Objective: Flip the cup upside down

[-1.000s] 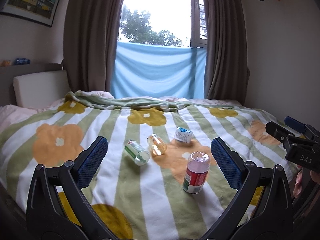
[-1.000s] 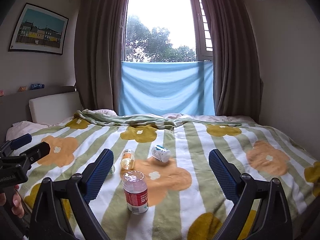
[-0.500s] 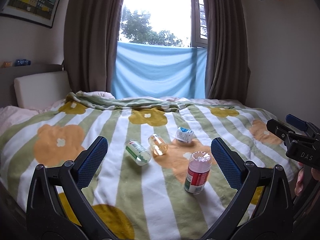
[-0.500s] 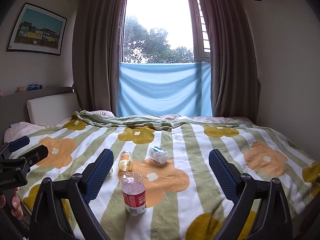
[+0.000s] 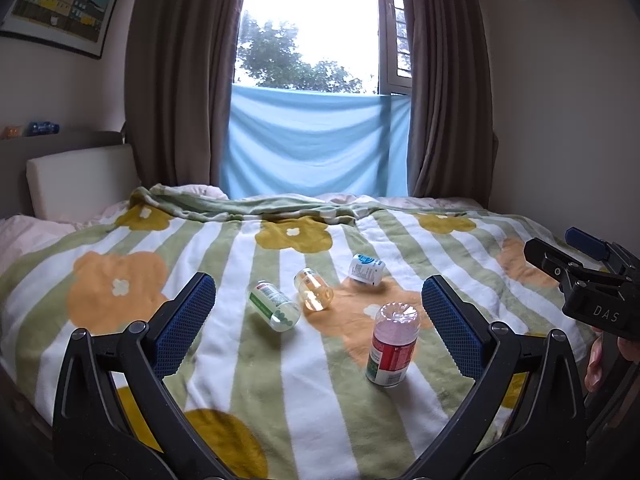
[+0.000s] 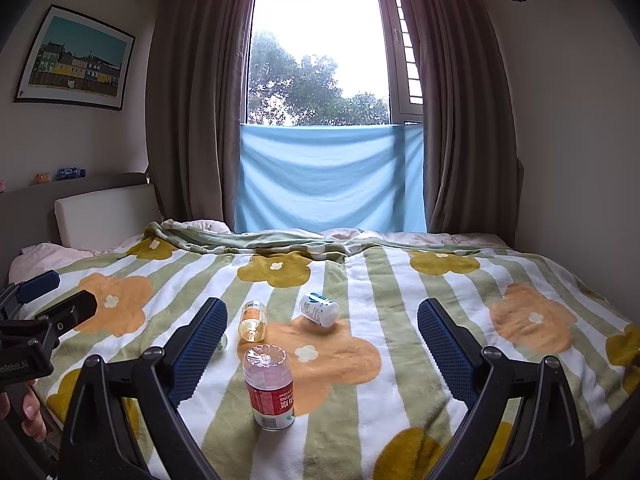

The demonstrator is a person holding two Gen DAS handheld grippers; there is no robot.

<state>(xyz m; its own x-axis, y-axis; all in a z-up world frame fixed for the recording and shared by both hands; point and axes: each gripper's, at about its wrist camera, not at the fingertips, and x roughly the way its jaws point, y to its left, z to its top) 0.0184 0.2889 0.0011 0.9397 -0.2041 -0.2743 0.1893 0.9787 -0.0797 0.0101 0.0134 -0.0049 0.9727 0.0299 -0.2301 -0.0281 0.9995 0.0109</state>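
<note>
Several clear plastic cups sit on the flowered blanket. The red-labelled cup stands with its closed, ridged end up. A green-labelled cup, an orange cup and a blue-and-white cup lie on their sides behind it. My left gripper hovers open in front of them and holds nothing. Also open and empty, my right gripper has the red-labelled cup low between its fingers but well ahead of them. In the right wrist view one finger hides most of the green-labelled cup.
The blanket covers a bed with a white headboard cushion at the left. A window with brown curtains and a blue cloth stands behind the bed. A wall runs along the right side. A hand holds the left gripper's handle.
Both views have only drifted slightly. The cups lie where they were and both grippers stay open.
</note>
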